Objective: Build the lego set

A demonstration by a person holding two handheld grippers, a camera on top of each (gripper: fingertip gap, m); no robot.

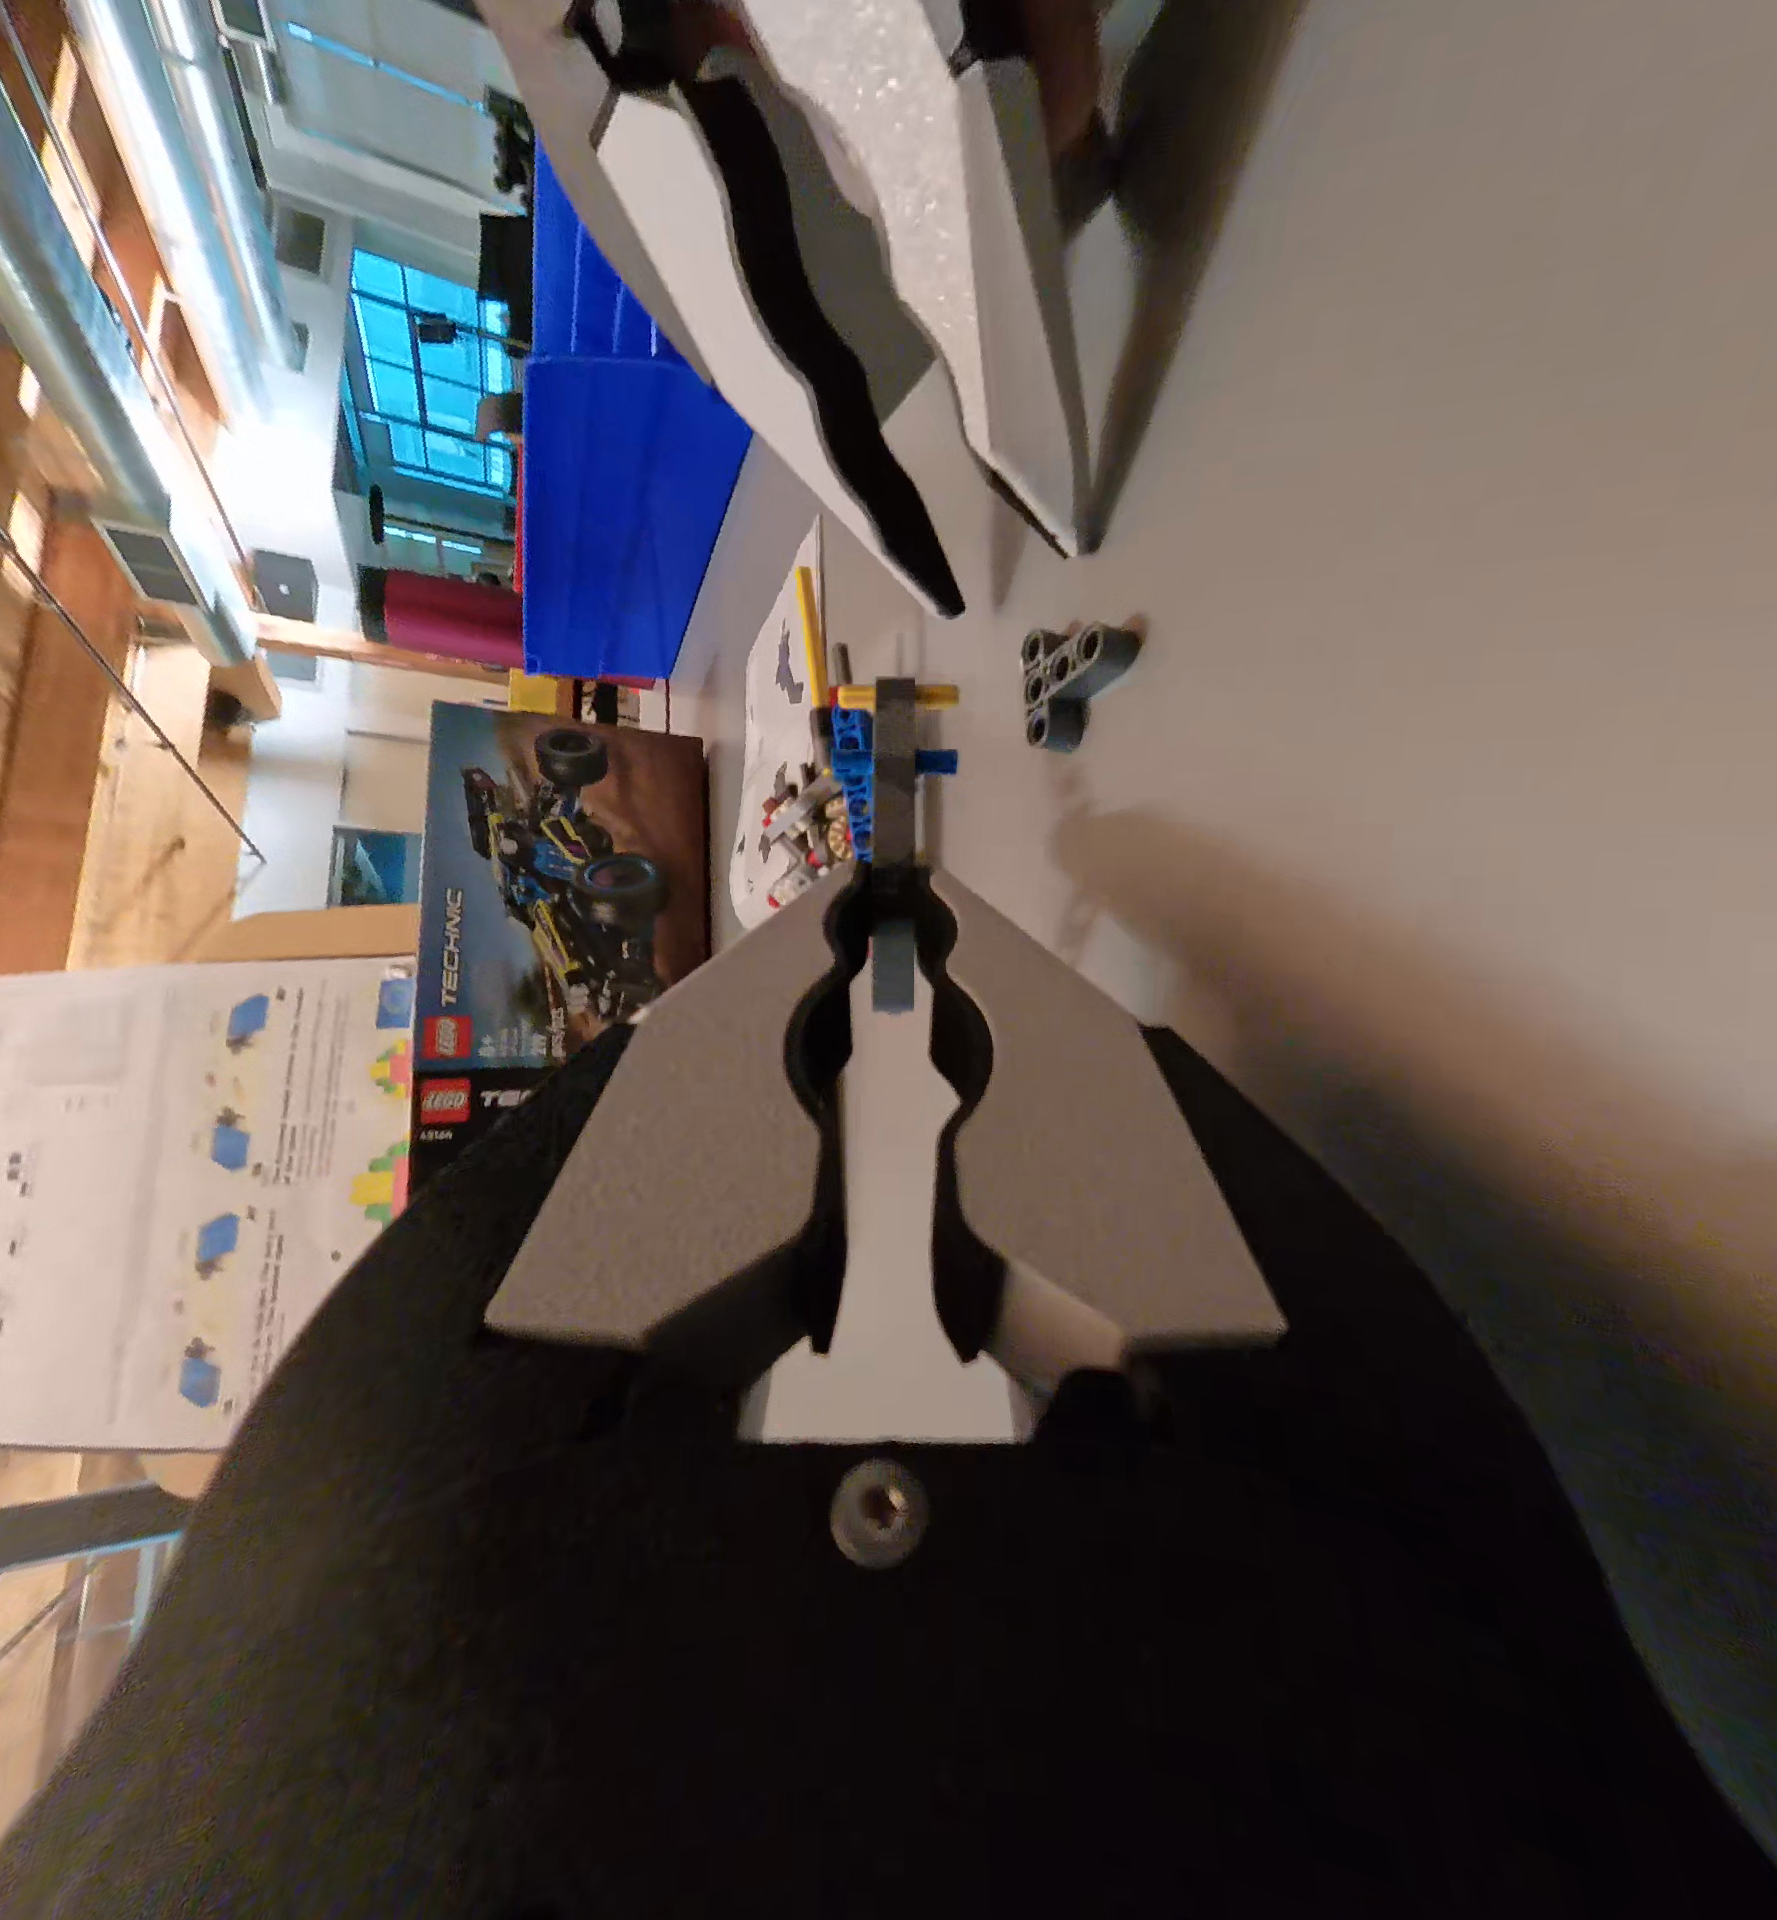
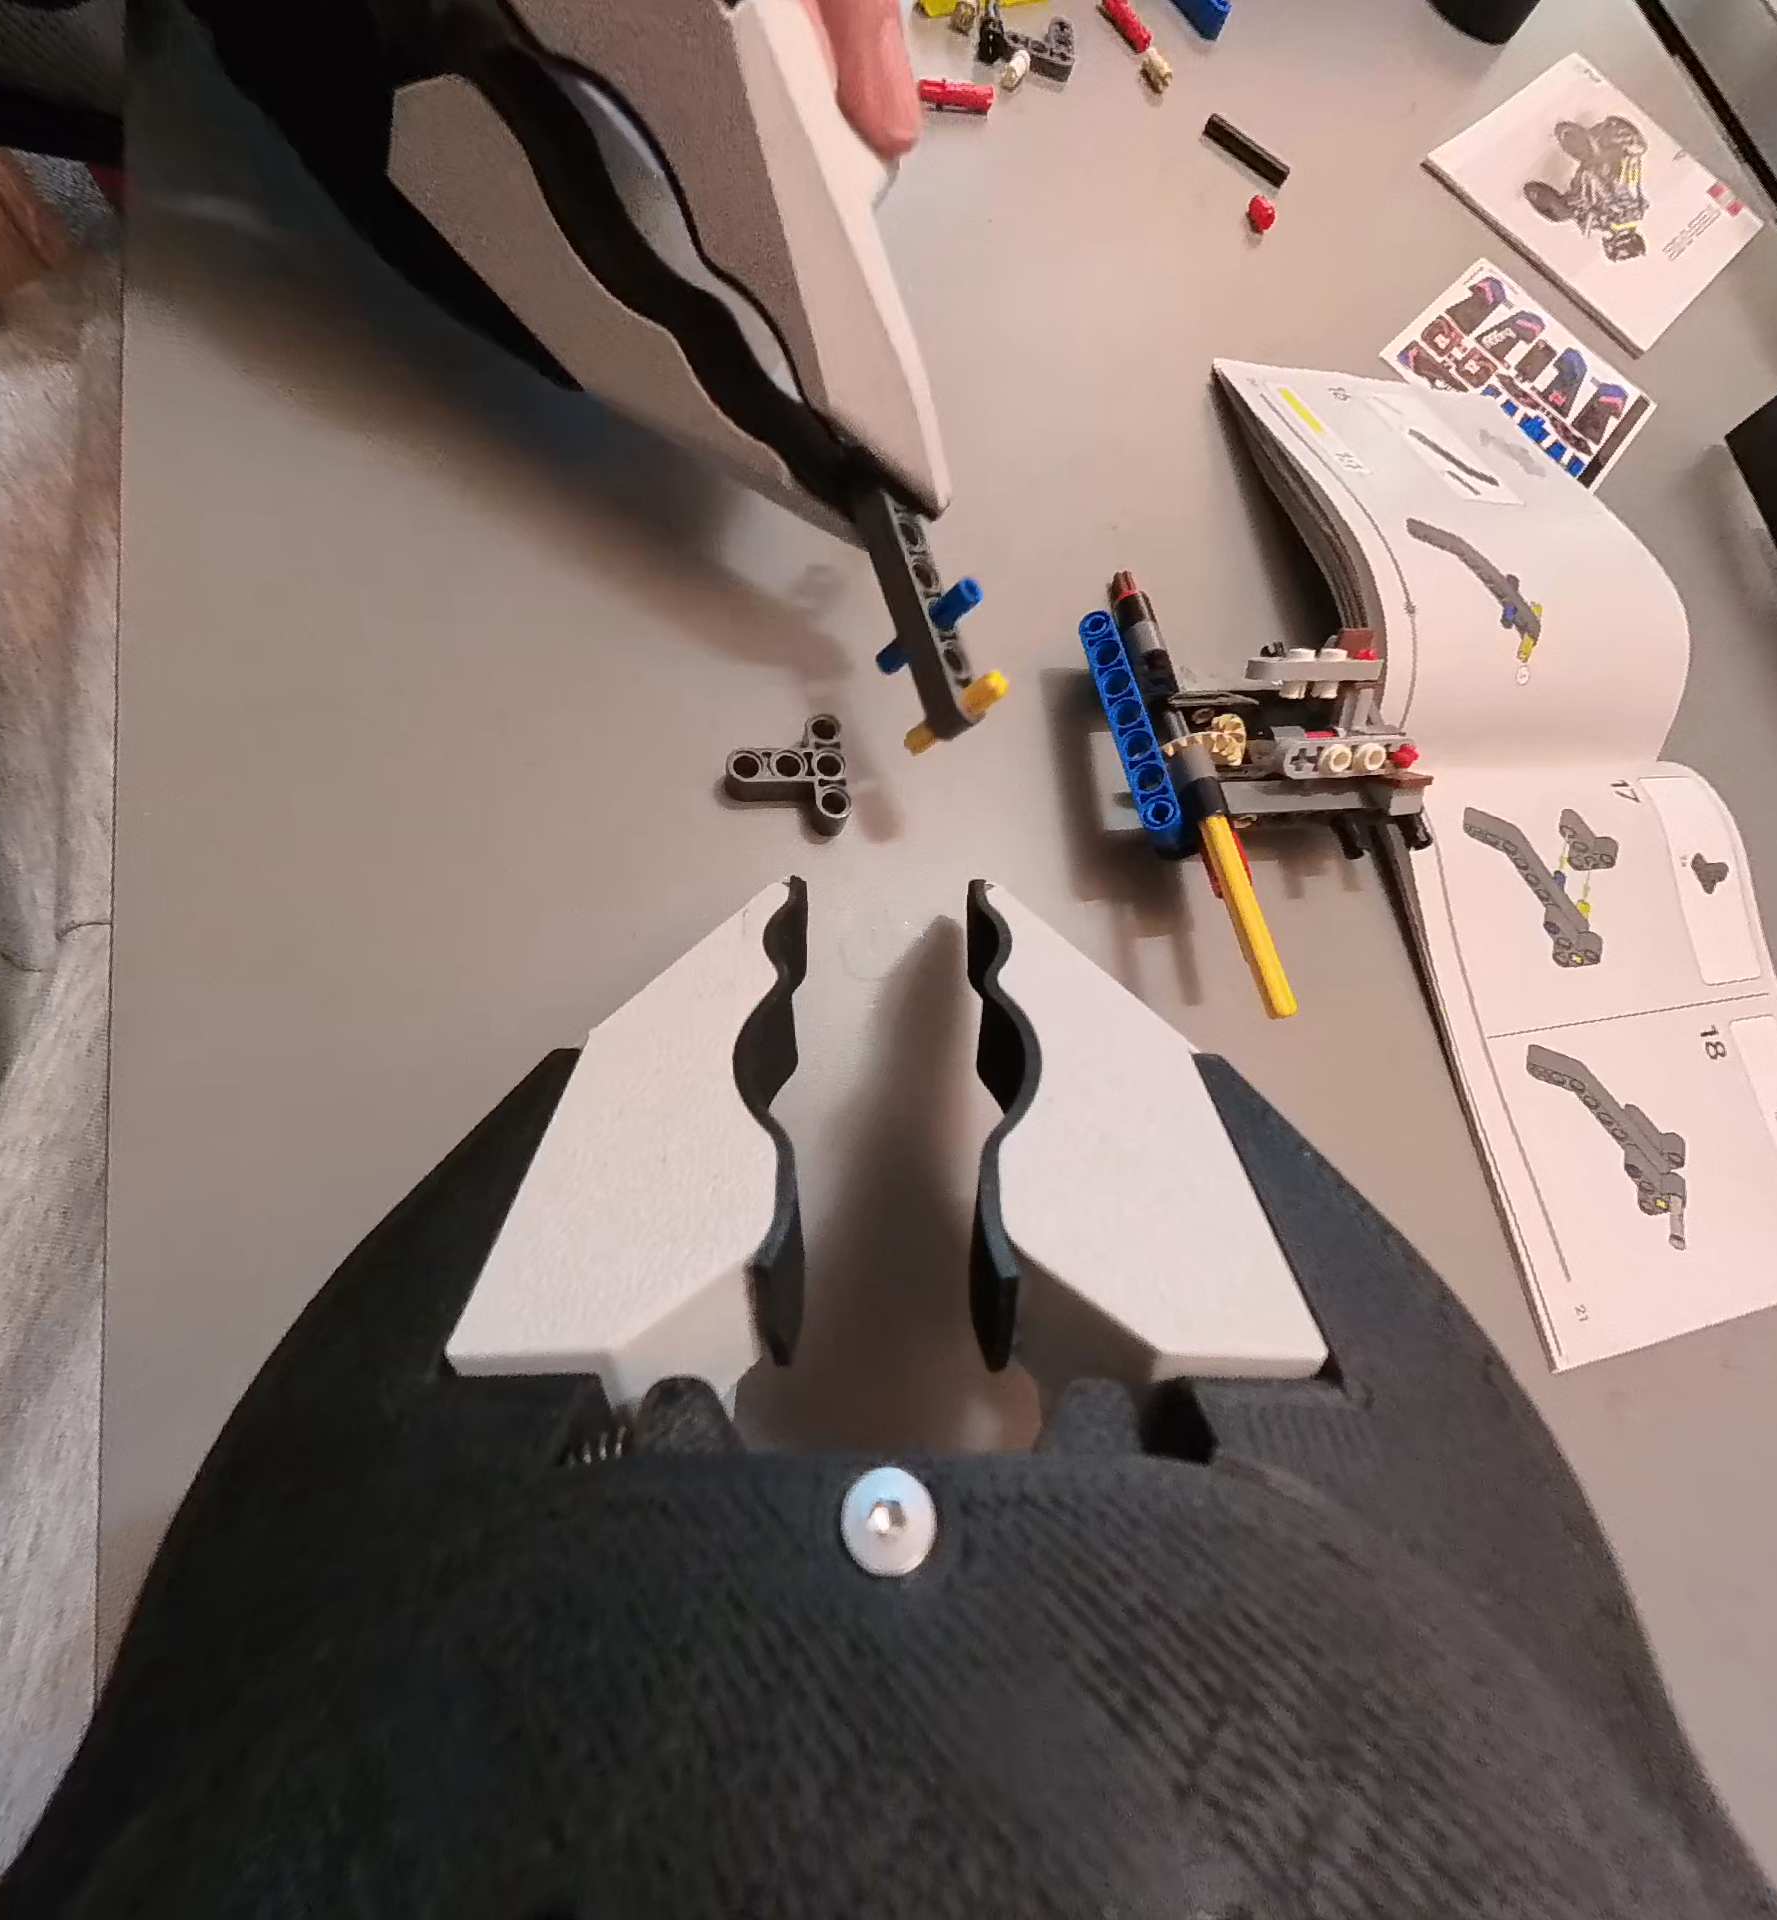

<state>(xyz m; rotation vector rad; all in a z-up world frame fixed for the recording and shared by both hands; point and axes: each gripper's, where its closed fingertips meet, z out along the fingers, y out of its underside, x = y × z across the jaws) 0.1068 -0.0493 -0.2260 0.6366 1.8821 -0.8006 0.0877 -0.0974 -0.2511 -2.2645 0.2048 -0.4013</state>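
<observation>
My left gripper (image 1: pixel 894 883) is shut on the end of a grey beam (image 1: pixel 899 790) that carries a blue pin and a yellow pin. It holds the beam just above the grey table; both show in the right wrist view, gripper (image 2: pixel 894 488) and beam (image 2: pixel 925 613). A dark grey T-shaped piece (image 2: pixel 796 774) lies on the table beside the beam's free end, also in the left wrist view (image 1: pixel 1076 681). My right gripper (image 2: pixel 886 894) is open and empty, just short of the T-shaped piece. The part-built model (image 2: pixel 1248 748), with a blue beam and a yellow axle, lies to the right.
An open instruction booklet (image 2: pixel 1590 935) lies right of the model, with a sticker sheet (image 2: pixel 1518 384) and a leaflet (image 2: pixel 1590 197) behind it. Several loose pieces (image 2: pixel 1050 52) and a black axle (image 2: pixel 1245 151) lie at the far edge. The set's box (image 1: pixel 562 883) and a blue bin (image 1: pixel 614 499) stand farther off.
</observation>
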